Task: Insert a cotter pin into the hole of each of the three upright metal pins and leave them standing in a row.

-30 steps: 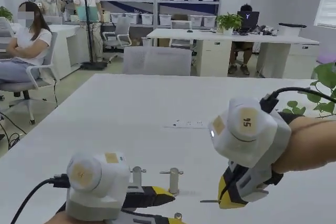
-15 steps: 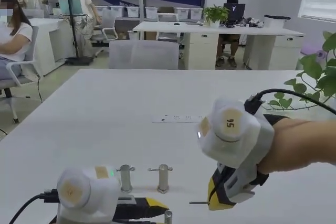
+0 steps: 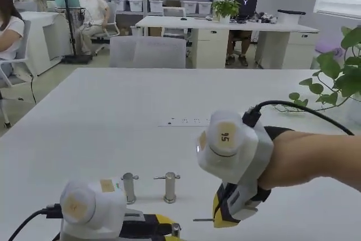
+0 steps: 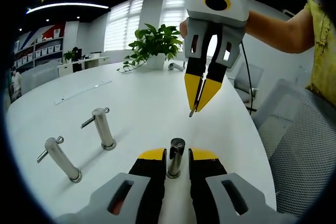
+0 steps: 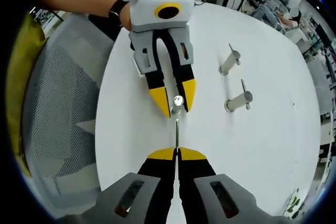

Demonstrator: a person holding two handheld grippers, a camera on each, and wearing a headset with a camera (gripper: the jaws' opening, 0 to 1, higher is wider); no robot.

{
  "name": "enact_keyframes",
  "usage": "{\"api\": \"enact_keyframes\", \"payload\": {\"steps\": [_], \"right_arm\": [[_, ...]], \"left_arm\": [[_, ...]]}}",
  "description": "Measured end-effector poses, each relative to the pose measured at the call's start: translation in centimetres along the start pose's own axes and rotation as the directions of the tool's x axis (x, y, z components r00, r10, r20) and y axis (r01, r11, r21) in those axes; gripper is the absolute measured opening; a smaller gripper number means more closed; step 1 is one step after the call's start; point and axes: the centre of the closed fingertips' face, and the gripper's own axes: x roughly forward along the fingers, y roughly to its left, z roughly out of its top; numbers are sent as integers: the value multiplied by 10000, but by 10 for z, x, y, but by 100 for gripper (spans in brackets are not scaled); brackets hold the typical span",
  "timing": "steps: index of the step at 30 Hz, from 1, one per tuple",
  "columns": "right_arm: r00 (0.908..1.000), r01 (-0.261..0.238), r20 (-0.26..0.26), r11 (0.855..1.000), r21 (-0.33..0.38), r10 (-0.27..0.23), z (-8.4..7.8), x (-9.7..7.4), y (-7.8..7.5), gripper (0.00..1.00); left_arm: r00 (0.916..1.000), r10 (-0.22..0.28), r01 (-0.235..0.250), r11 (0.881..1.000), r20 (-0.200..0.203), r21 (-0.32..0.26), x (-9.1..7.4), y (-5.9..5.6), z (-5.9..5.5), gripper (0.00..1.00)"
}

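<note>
The right gripper (image 5: 177, 153), clenched on the cotter pin (image 5: 177, 131), points it lengthwise at the upright metal pin (image 4: 176, 157) grasped by the left gripper (image 3: 169, 231).

A leafy plant (image 4: 152, 40) sits on the white table (image 3: 101, 111), a grey chair (image 3: 148, 53) beyond.

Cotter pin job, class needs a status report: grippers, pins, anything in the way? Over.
Left gripper shut on the bare metal pin. Right gripper shut on a cotter pin, tip near that pin's top. Other two metal pins already fitted. Nothing between.
</note>
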Motion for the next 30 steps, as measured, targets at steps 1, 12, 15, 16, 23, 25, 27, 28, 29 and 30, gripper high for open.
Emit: {"api": "enact_keyframes", "payload": {"steps": [1,12,15,16,23,25,27,28,29,30], "right_arm": [[10000,-8,22,10000,59,8,1,1,0,1],[9999,-113,-69,9999,74,114,5,12,1,1],[9999,-121,-4,9998,127,121,7,13,0,1],[9999,-111,-4,9999,128,111,8,13,0,1],[9998,-154,-92,9997,178,155,9,17,-1,1],[9998,-127,-125,9998,163,129,9,19,-1,1],[9997,-183,-136,9996,231,186,10,20,-1,1],[9997,-178,-146,9996,206,181,10,21,0,1],[9998,-171,-141,9997,181,173,11,21,0,1],[9997,-201,-145,9996,193,203,11,21,0,1]], "left_arm": [[10000,-18,18,10000,-7,-2,1,0,-1,15],[10000,2,-1,9999,-84,109,2,2,-3,9],[10000,-9,10,9999,-73,142,3,2,-3,8],[10000,-17,18,9999,-75,147,3,2,-3,8],[9999,-129,130,9996,-43,267,3,3,-3,8],[9999,-146,147,9994,-36,303,3,2,-4,7],[9998,-186,187,9993,-30,326,3,1,-4,7],[9998,-178,179,9992,-23,363,3,1,-4,7],[9998,-183,184,9992,-25,360,3,1,-4,7],[9998,-190,191,9992,-19,351,3,0,-4,7]]}}
